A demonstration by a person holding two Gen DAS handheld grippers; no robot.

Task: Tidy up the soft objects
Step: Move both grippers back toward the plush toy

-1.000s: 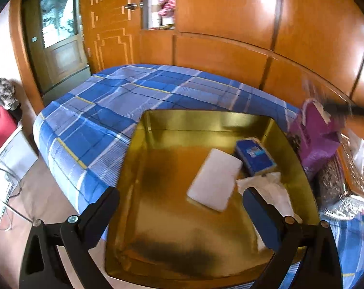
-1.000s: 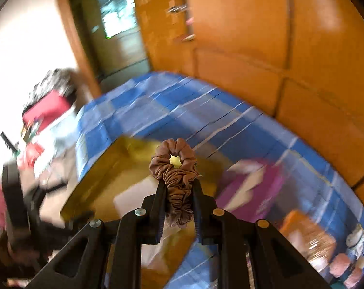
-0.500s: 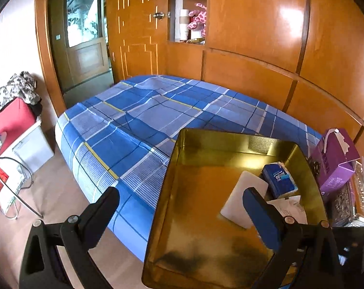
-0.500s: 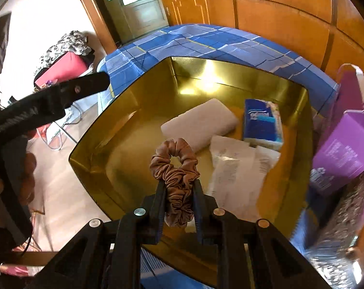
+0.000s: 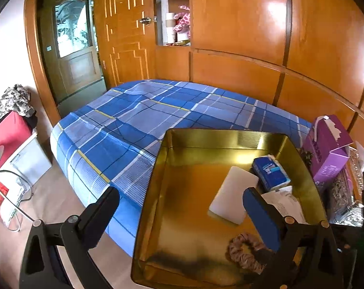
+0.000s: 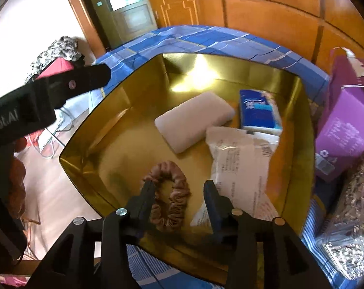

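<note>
1. A bed point(image 5: 138, 120) with a blue checked sheet carries a gold tray point(image 6: 90, 134).
2. The right hand-held gripper point(image 6: 179, 192) is opening; the pink scrunchie point(image 6: 172, 192) lies between its jaws on the tray floor.
3. The scrunchie seems to touch the left finger point(image 6: 147, 192), so it may snag and lift out.
4. The left hand-held gripper point(image 5: 179, 204) stands apart, empty.

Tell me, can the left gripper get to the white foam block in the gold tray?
Probably yes. The left gripper is open and empty, and the white foam block lies uncovered in the gold tray, just ahead, nothing on top of it.
</note>
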